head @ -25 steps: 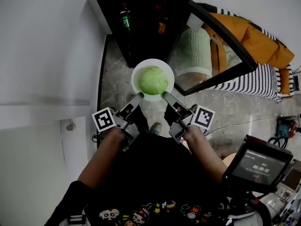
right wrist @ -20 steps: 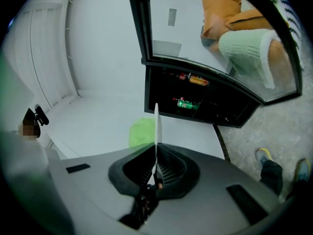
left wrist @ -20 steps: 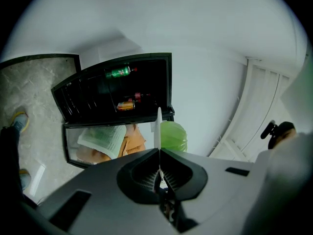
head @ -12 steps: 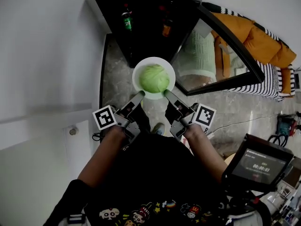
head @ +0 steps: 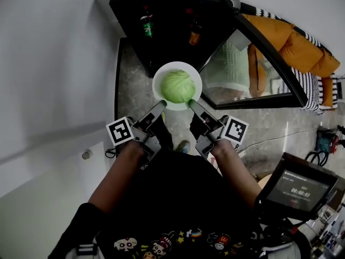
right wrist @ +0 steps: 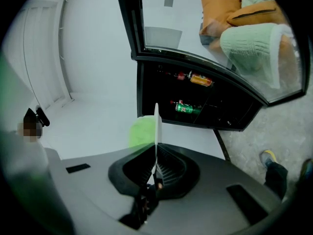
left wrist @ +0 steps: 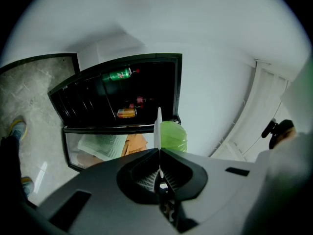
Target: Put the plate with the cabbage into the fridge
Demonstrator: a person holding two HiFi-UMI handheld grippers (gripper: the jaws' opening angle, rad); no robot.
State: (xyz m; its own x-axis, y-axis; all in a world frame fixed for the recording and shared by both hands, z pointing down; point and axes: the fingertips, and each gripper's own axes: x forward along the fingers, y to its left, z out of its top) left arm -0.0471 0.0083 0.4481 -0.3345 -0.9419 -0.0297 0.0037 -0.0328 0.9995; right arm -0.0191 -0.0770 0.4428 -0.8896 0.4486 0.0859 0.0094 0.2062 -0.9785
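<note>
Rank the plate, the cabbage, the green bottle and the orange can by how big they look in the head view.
1. plate
2. cabbage
3. green bottle and orange can: both small and farther from the camera, too alike to rank.

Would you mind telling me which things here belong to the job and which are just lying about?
Job: white round plate, green cabbage on it, open black fridge, left gripper and right gripper, jaws shut on its rim.
Lying about: green bottle and orange can inside the fridge, orange cushion.
</note>
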